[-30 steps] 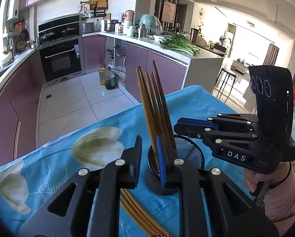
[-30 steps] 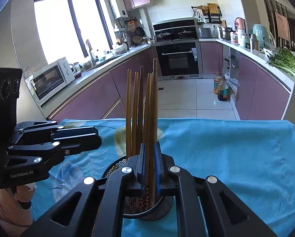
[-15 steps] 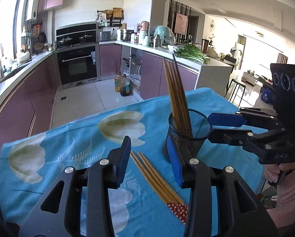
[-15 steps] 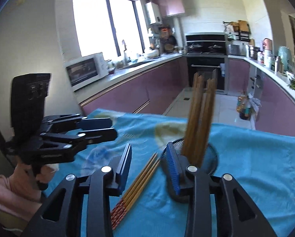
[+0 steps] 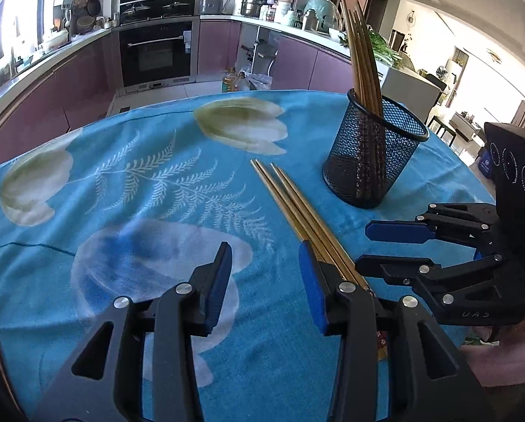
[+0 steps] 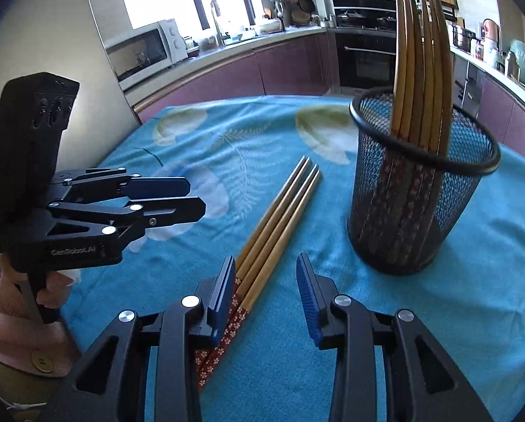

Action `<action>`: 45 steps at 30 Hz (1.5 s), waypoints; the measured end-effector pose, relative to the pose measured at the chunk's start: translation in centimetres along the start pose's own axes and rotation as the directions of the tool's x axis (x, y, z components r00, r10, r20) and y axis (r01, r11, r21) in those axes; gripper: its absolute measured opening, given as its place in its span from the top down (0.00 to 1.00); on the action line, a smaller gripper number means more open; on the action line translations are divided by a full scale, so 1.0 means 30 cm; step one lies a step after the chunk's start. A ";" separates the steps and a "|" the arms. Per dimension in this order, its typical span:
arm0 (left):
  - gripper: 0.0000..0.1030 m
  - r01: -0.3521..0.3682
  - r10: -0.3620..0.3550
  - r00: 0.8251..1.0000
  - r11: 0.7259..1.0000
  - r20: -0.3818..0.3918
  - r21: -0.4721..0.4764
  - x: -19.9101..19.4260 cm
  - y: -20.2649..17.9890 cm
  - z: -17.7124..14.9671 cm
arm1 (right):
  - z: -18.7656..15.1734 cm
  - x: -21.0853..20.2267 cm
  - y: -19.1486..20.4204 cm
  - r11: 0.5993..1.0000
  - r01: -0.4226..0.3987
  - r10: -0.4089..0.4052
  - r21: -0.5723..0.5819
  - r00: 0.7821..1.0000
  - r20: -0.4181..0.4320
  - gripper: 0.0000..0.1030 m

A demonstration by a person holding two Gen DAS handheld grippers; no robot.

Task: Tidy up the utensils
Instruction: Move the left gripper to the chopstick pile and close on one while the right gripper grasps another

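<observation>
A kitchen table draped in a blue floral tablecloth [image 5: 129, 281] fills both wrist views as I hold my two grippers low over it. My left gripper [image 5: 266, 281] has its blue-padded jaws spread apart with nothing between them, only bare cloth; its right finger [image 5: 311, 292] sits over the near ends of four loose chopsticks [image 5: 297, 207], though I cannot tell whether it touches them. My right gripper [image 6: 266, 288] is likewise spread and holds nothing, its left finger [image 6: 224, 295] just at the edge of the same bundle [image 6: 276, 218], whose red patterned handle ends lie nearest me and whose plain tips point away toward the far side of the table. The four lie flat, side by side and touching, in the middle of the cloth. To their right and a little farther off stands a black mesh holder [image 6: 420, 193], upright, well apart from both grippers, with a cluster of chopsticks standing in it [image 6: 420, 63], tips up and leaning against its rim. In the right wrist view my left gripper appears at the left edge, gripped by my hand [image 6: 51, 288] in a pink sleeve [image 6: 6, 330]. Purple kitchen cabinets [image 5: 51, 105] and a built-in oven [image 5: 157, 52] line the far wall.
</observation>
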State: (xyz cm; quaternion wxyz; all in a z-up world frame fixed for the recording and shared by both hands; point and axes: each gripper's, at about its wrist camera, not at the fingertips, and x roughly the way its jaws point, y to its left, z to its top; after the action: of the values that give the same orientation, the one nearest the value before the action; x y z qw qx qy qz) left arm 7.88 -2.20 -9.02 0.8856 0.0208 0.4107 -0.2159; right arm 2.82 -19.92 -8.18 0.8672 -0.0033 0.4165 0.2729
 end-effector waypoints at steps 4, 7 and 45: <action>0.61 0.009 -0.009 1.000 1.000 -0.011 -0.001 0.015 -0.010 0.002 | -0.020 0.008 0.000 1.000 0.007 -0.007 0.003 1.000 -0.014 0.68; 0.61 0.012 -0.011 1.000 1.000 -0.019 0.004 0.024 -0.020 0.006 | -0.024 0.017 0.006 1.000 0.021 -0.020 0.003 1.000 -0.022 0.69; 0.68 0.004 0.005 0.993 0.997 -0.119 0.079 0.168 -0.077 0.036 | -0.015 0.028 -0.041 0.996 0.085 -0.084 0.018 0.996 -0.030 0.74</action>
State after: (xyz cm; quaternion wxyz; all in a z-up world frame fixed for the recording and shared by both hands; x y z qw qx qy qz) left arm 10.58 -6.37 -11.69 0.8581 0.0687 0.4539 -0.2301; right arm 3.50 -20.69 -9.36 0.8718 -0.0164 0.4312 0.2318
